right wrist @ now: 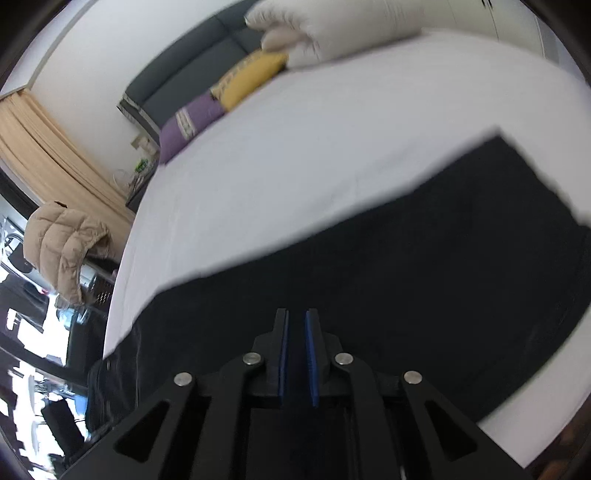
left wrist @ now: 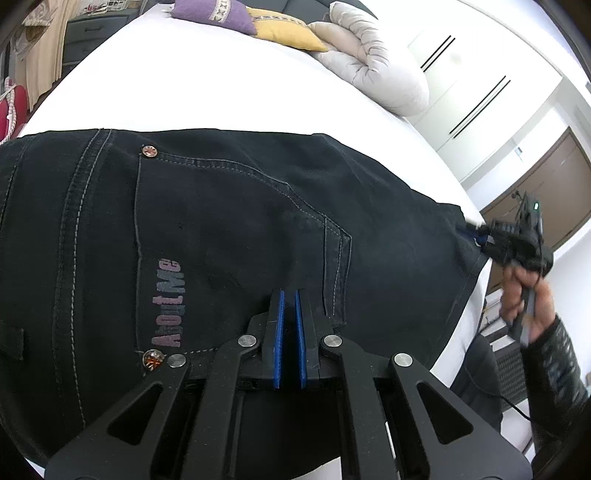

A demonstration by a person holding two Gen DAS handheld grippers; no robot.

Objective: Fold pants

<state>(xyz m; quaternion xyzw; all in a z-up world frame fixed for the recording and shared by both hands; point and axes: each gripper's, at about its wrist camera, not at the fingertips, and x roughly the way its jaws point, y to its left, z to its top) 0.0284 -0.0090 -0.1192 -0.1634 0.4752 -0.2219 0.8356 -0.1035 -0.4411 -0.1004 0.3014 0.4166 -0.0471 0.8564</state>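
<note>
Black jeans (left wrist: 240, 229) lie flat on a white bed (left wrist: 207, 88), back pocket with pink lettering facing up. My left gripper (left wrist: 290, 295) hovers low over the pocket area with its blue pads close together, shut; I cannot tell if cloth is pinched between them. At the right, a hand holds my right gripper (left wrist: 478, 236), whose tips meet the jeans' far edge and look shut on it. In the blurred right wrist view the jeans (right wrist: 424, 266) stretch under my right gripper (right wrist: 296, 314), and only a narrow dark gap shows between its pads.
Purple (left wrist: 214, 14) and yellow (left wrist: 284, 33) cushions and a folded pale duvet (left wrist: 373, 62) lie at the head of the bed. White wardrobe doors (left wrist: 472, 92) stand beyond the bed's right side. A beige puffer jacket (right wrist: 62, 247) hangs off the left.
</note>
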